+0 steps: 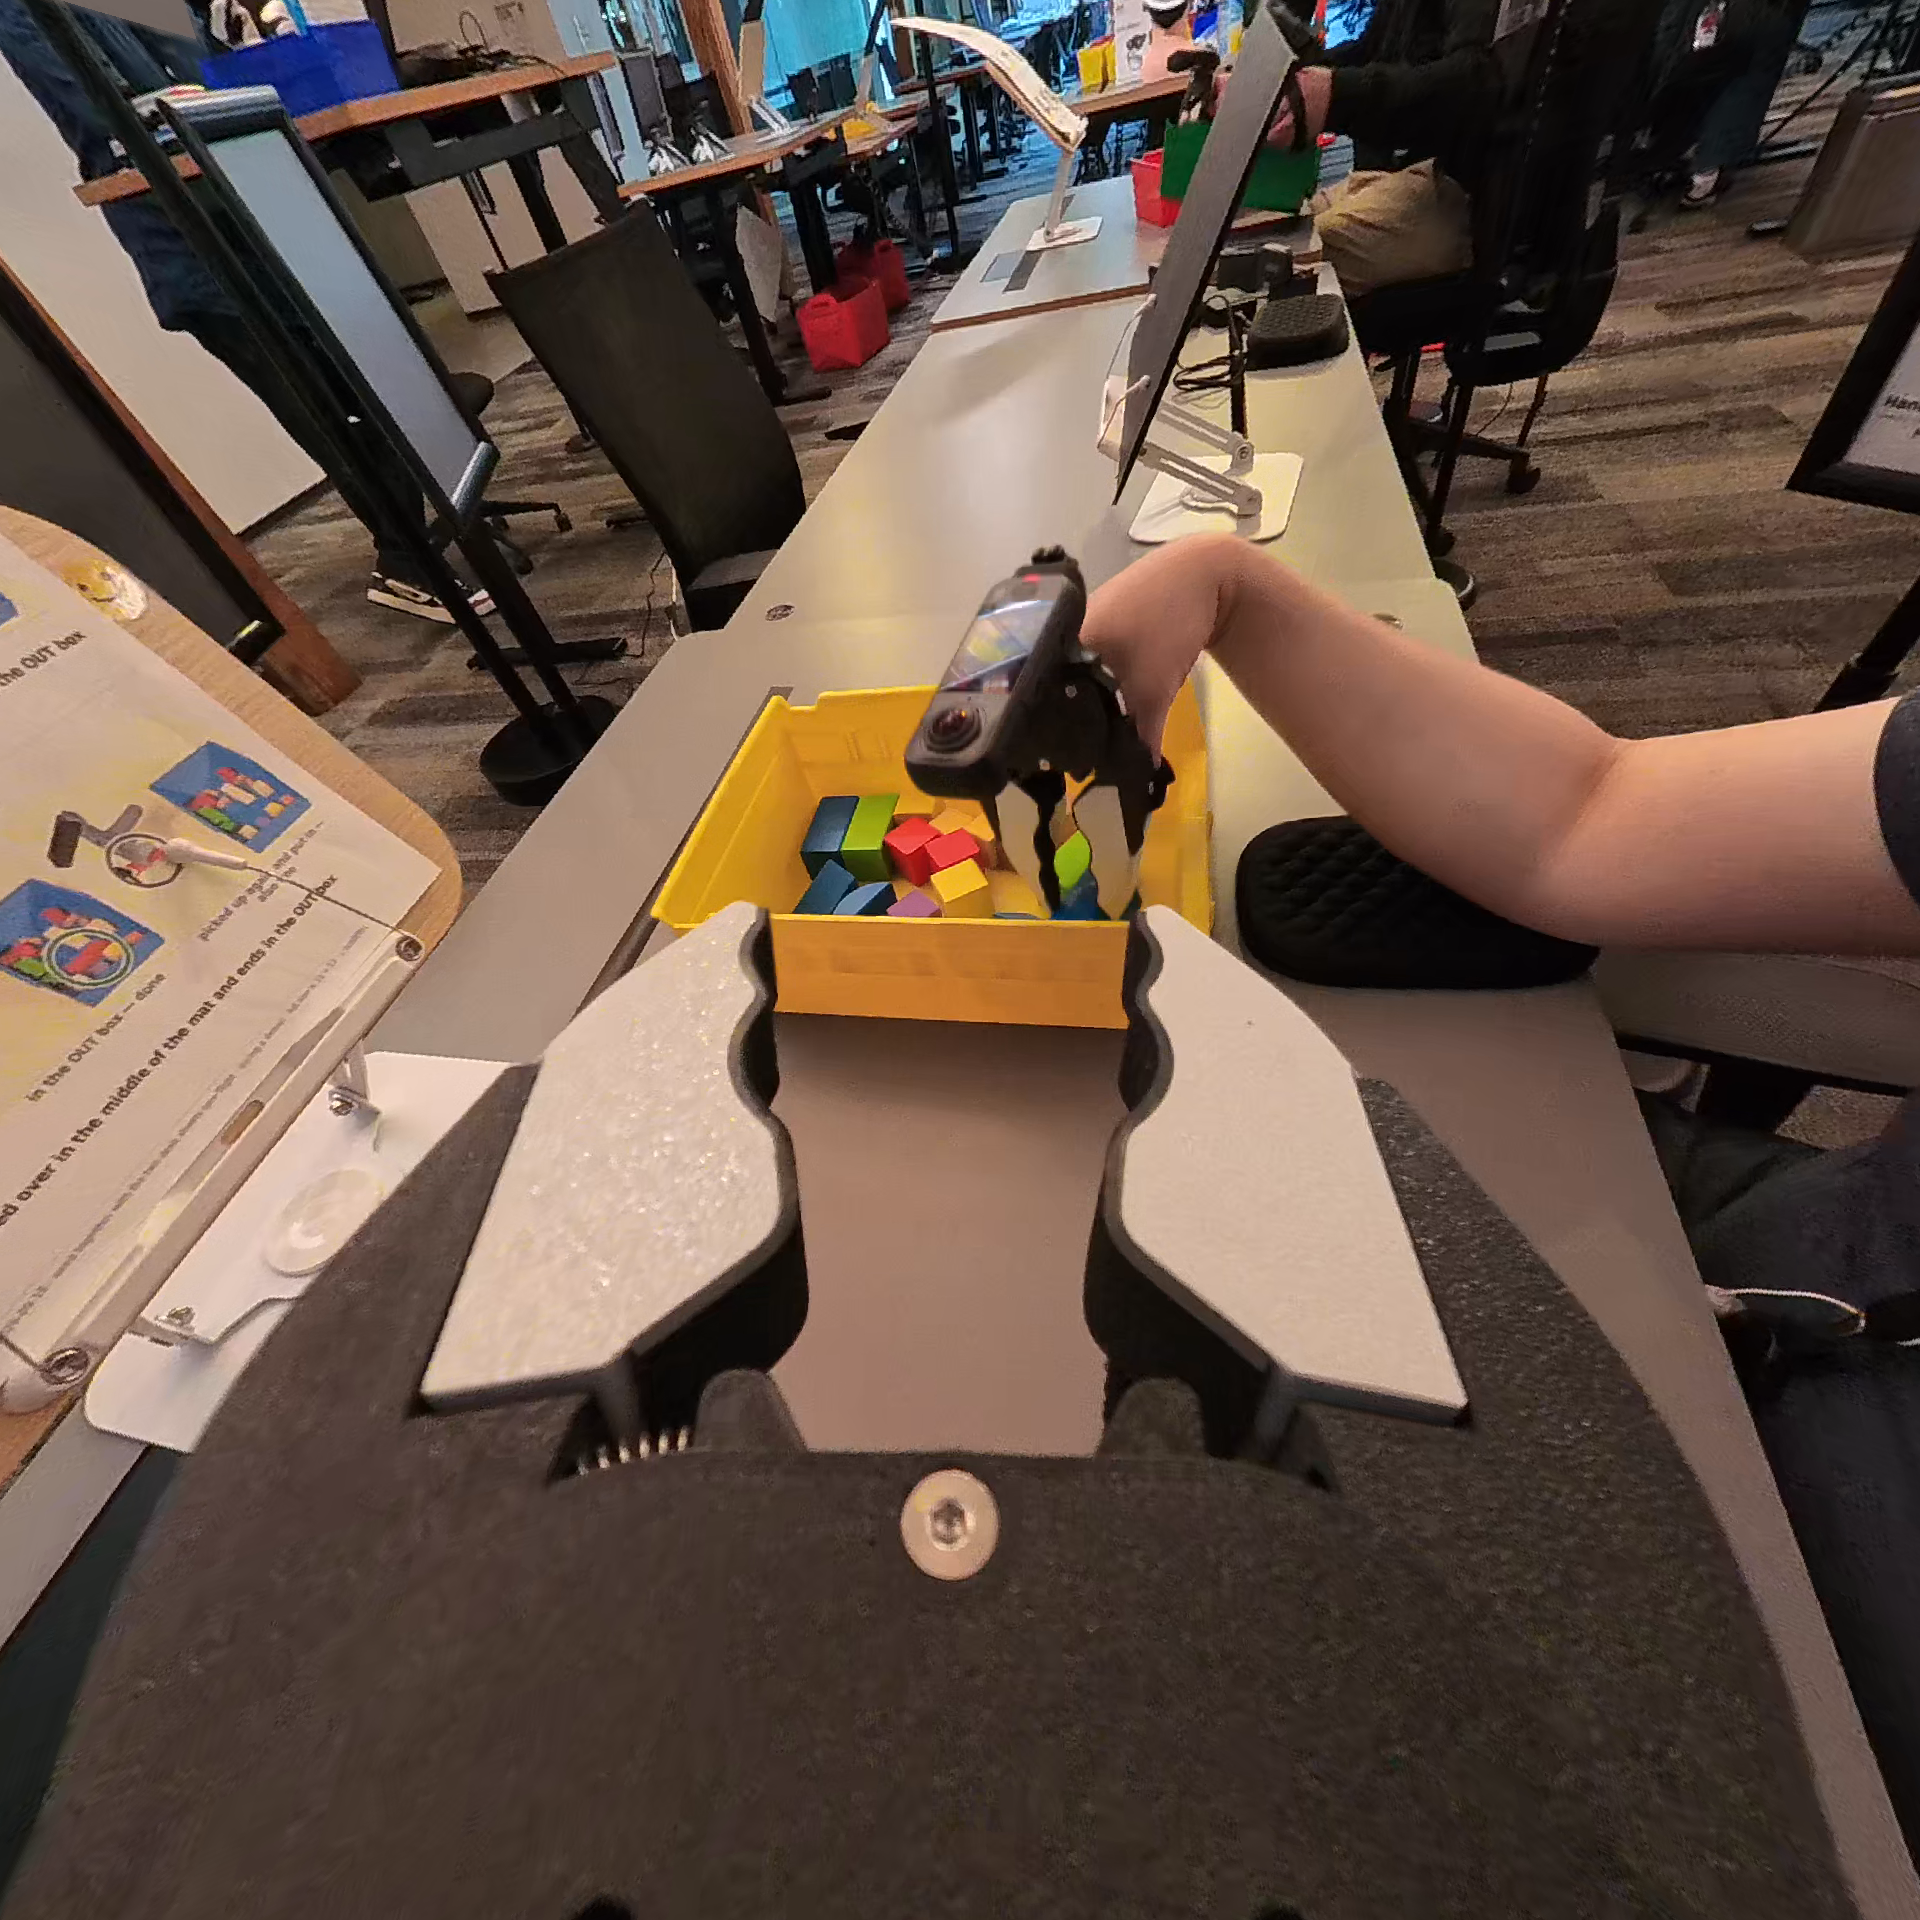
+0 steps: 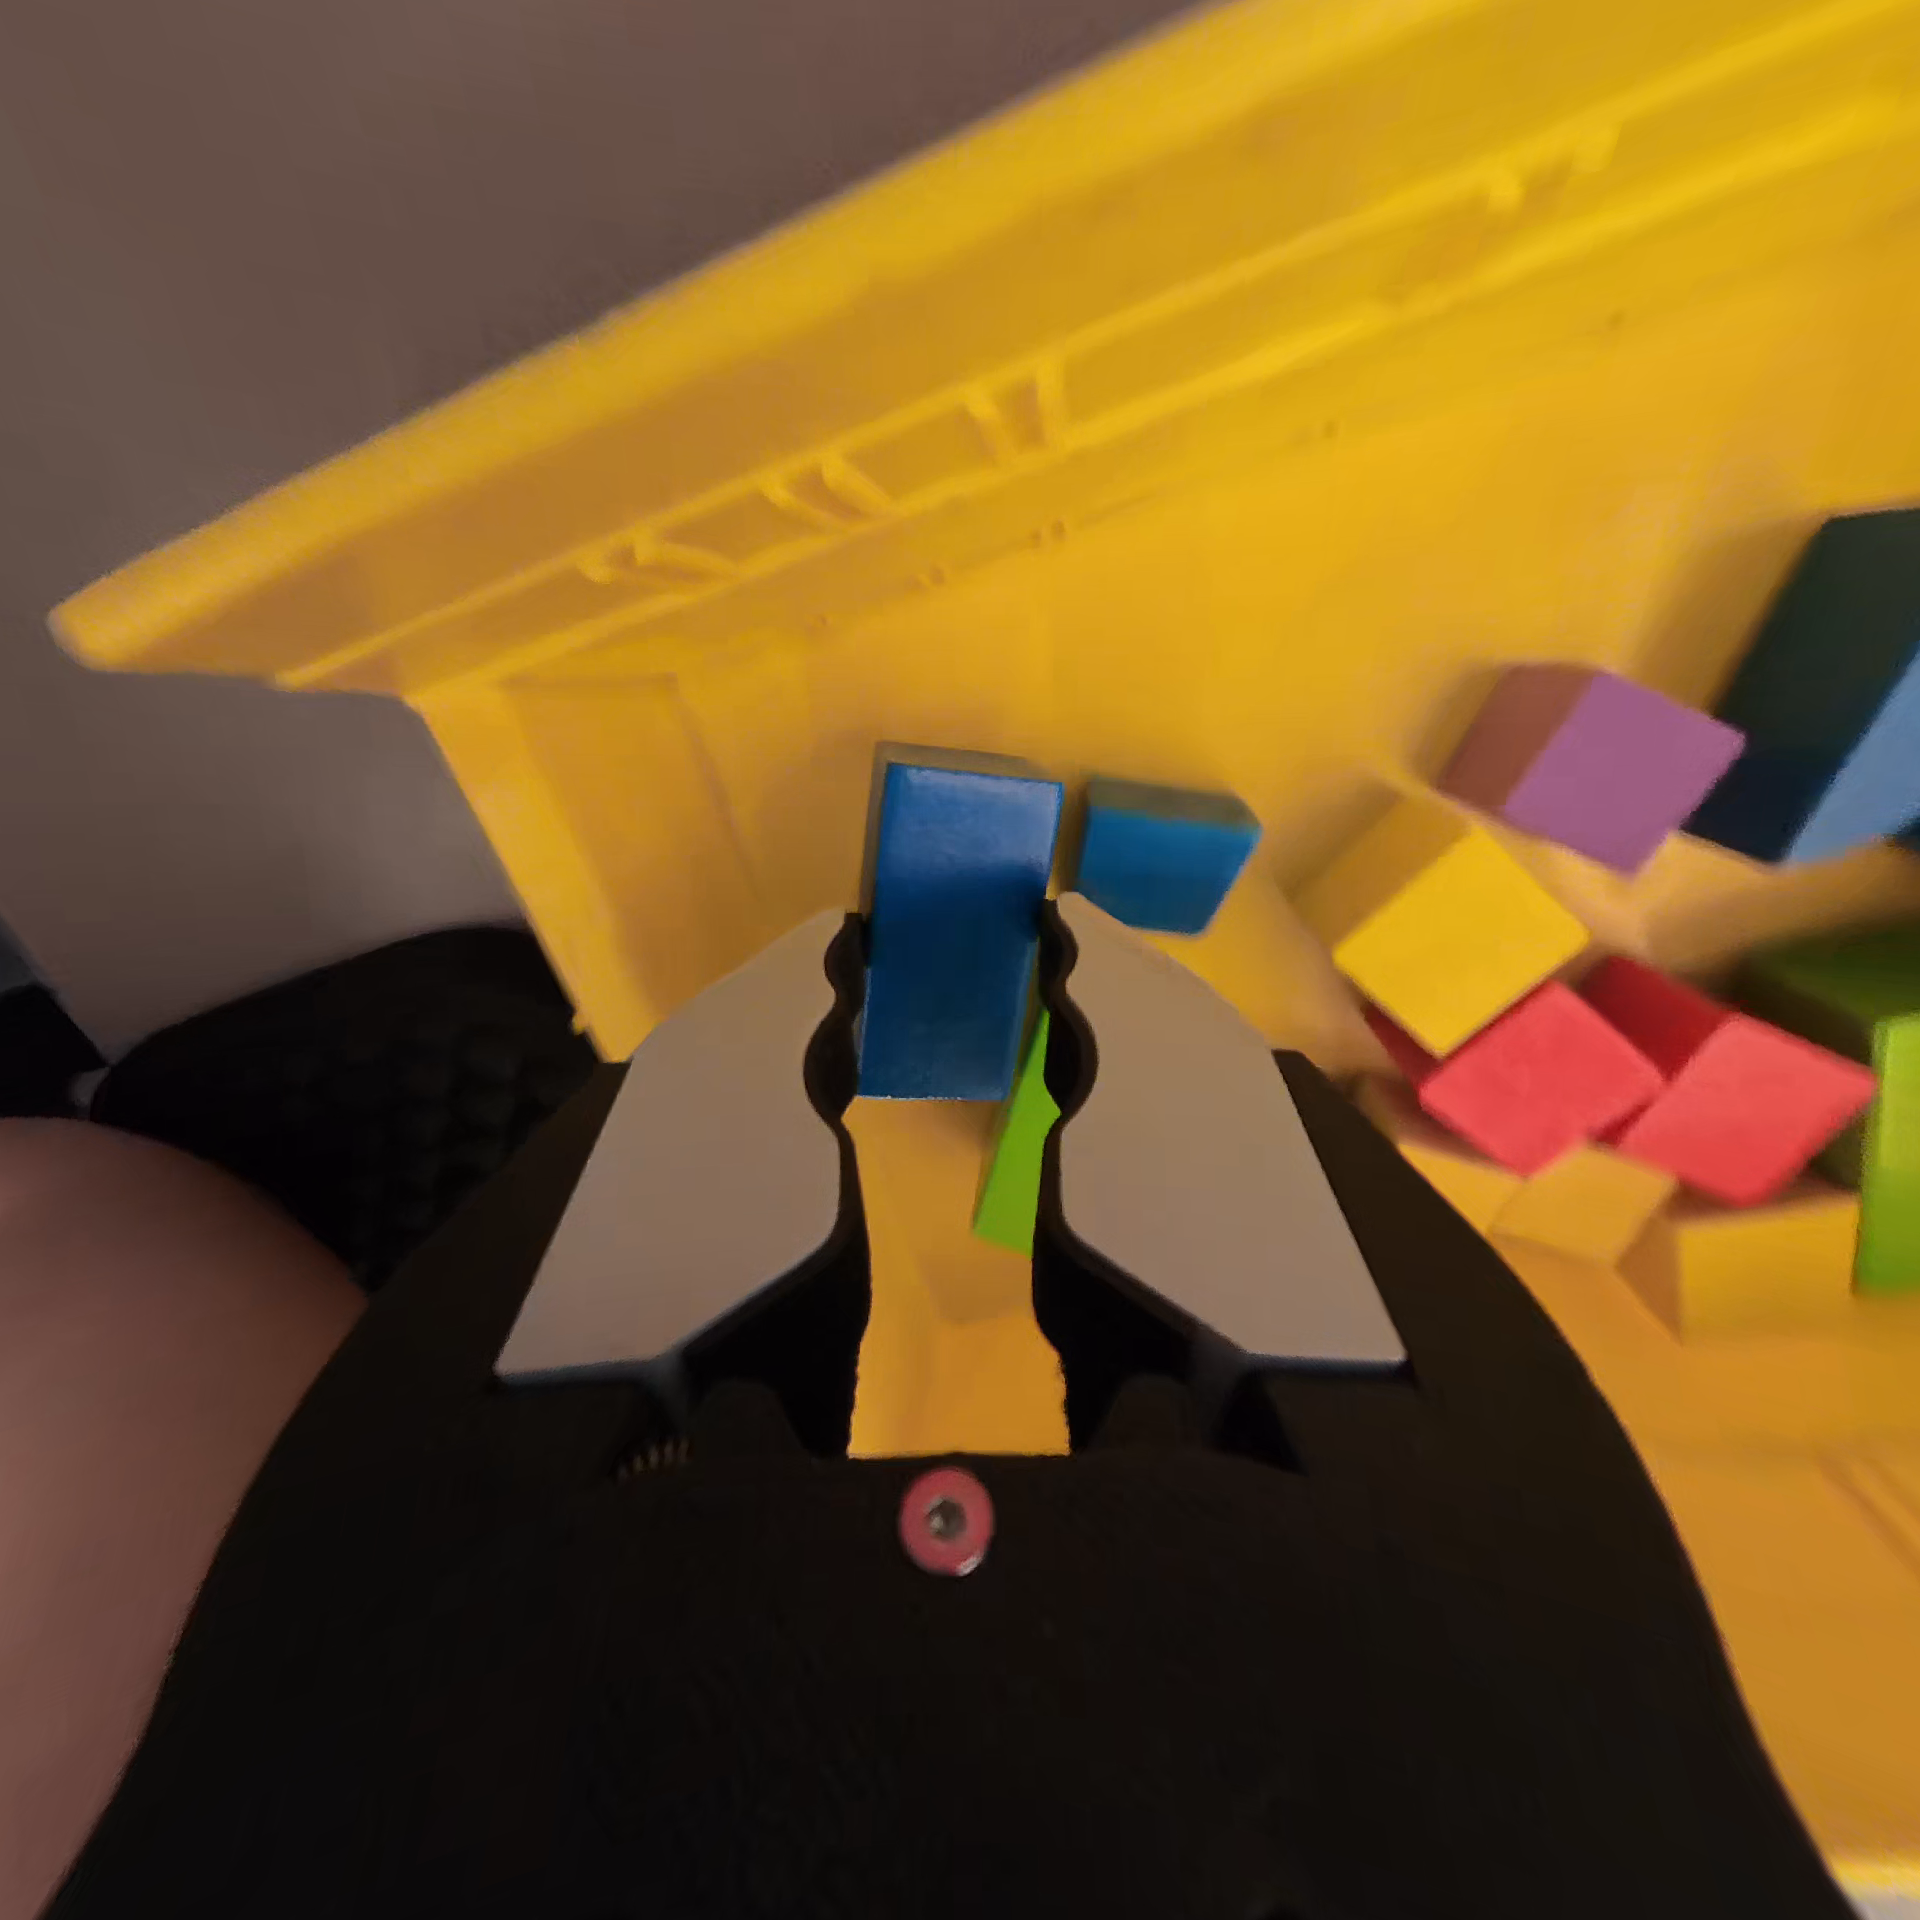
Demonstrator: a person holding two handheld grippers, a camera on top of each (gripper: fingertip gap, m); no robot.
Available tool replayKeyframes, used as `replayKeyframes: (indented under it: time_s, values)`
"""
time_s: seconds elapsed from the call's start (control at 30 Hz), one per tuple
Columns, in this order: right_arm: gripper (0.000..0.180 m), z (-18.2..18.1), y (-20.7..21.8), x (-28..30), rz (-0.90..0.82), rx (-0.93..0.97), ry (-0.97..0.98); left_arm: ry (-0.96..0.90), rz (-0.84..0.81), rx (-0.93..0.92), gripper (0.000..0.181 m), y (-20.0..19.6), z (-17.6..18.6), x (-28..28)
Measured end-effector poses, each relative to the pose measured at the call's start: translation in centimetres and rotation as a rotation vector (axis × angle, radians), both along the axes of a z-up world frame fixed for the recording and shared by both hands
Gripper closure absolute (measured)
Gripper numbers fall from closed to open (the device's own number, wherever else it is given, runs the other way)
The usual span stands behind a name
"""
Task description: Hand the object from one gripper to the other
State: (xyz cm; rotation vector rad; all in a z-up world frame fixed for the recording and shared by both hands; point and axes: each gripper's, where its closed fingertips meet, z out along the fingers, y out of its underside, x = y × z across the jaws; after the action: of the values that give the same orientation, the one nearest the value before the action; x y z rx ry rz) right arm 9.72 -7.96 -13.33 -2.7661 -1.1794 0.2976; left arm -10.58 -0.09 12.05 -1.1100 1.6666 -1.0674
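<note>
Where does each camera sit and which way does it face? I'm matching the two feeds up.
Left wrist view: on the left tongs, open, looking along the table at the yellow bin, right tongs and forearm.
Right wrist view: on the right tongs, down inside the bin, gripping a blue block.
Shared: bin, coloured blocks, right tongs.

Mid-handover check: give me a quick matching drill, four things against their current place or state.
Things:
1. left gripper
2. right gripper
3. blue rectangular wooden block
4. purple wooden cube

States:
A. clamped between two fingers
B. lying loose in the yellow plastic bin
C. open and empty, short of the bin
D. shut, reaching down into the bin

Pairs: 1-C, 2-D, 3-A, 4-B
</note>
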Motion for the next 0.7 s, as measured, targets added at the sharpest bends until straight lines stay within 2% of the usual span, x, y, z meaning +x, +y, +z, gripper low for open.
replayKeyframes:
  time_s: [0.37, 0.53, 0.7]
  values:
    - [0.146, -0.7, 0.7, 0.2, 0.002, 0.006, -0.057, -0.021, -0.002, 0.004, 0.120, 0.0, 0.7, -0.8]
    - [0.146, -0.7, 1.2, 1.3, -0.017, 0.023, -0.171, -0.016, -0.005, 0.008, 0.121, -0.2, 0.6, -0.8]
    - [0.146, -0.7, 1.2, 1.4, -0.031, 0.011, -0.193, -0.009, -0.005, 0.008, 0.121, -0.2, 0.5, -0.7]
